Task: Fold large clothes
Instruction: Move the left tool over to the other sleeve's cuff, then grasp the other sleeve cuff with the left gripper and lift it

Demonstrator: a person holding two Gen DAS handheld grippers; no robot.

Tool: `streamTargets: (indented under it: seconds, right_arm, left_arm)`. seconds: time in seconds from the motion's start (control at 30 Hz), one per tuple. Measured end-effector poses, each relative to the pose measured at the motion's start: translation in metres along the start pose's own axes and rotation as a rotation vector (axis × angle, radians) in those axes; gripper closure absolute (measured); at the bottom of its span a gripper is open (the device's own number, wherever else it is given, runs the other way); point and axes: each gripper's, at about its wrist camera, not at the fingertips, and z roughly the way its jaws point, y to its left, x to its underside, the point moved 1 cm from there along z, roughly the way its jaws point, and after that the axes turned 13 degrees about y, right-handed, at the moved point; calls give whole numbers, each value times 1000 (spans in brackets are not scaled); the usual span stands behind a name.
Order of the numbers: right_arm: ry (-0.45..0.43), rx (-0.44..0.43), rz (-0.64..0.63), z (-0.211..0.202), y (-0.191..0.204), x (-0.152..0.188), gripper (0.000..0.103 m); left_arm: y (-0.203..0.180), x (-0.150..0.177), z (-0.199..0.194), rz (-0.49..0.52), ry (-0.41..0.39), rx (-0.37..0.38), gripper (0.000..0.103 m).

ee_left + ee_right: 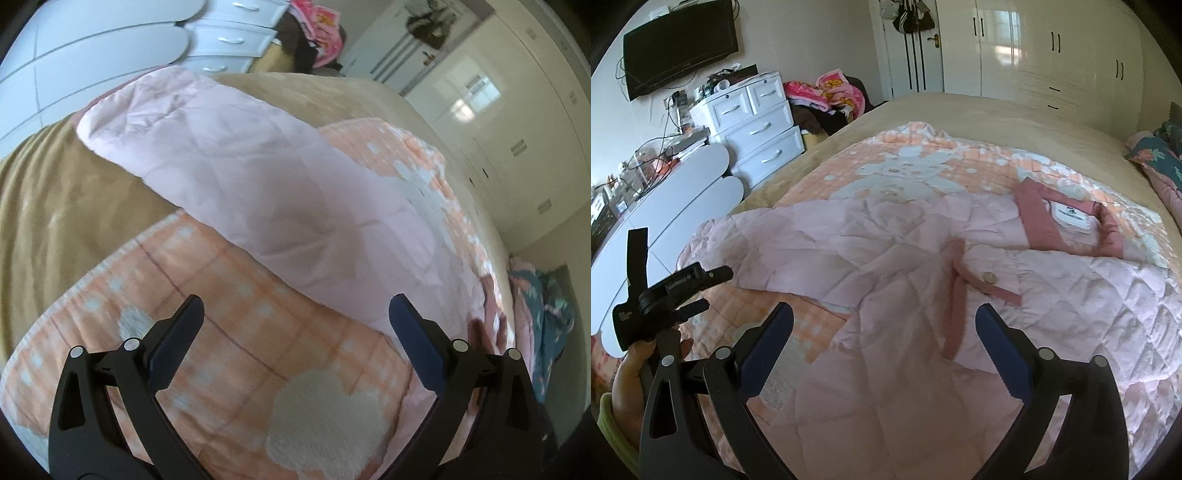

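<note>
Item: one pale pink quilted padded coat (879,236) with darker rose collar and placket trim, lying spread front-up on a peach checked blanket with white animal motifs (908,162), which in turn covers a tan bed (960,107). One sleeve (207,147) runs out straight toward the bed edge by the white drawer unit (757,129); the collar with its white sewn label (1069,218) lies toward the pillow end, and a round button (988,277) sits on the rose placket. Handling, as judged: light for its bulk, soft and lofty, limp in the sleeves, with a smooth shell likely to slip between pads; the filling should spring back, so folds may need pressing flat. Best holds appear to be doubled or stitched edges: the sleeve cuff, the shoulder seam, the trimmed placket or the hem, pinching through both layers, not the slick middle panels. Left tongs (295,314): spread wide, empty, hovering above the blanket beside the sleeve's near edge. Right tongs (884,321): spread wide, empty, poised over the coat's body near the placket. A hand (635,376) in a yellow-green cuff grips the left tool's handle at the edge of the right view.
</note>
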Motion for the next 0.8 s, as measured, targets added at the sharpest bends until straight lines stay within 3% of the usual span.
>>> streamTargets:
  seconds: [0.3,0.8]
  right_arm:
    - [27,-24,-1,19,8,-5,5]
    - [21,-24,20,18,-7,-4,5]
  left_arm:
    - [21,-17,8,-67,-13,-19,9]
    - [57,-58,16,-242,-107,93,9]
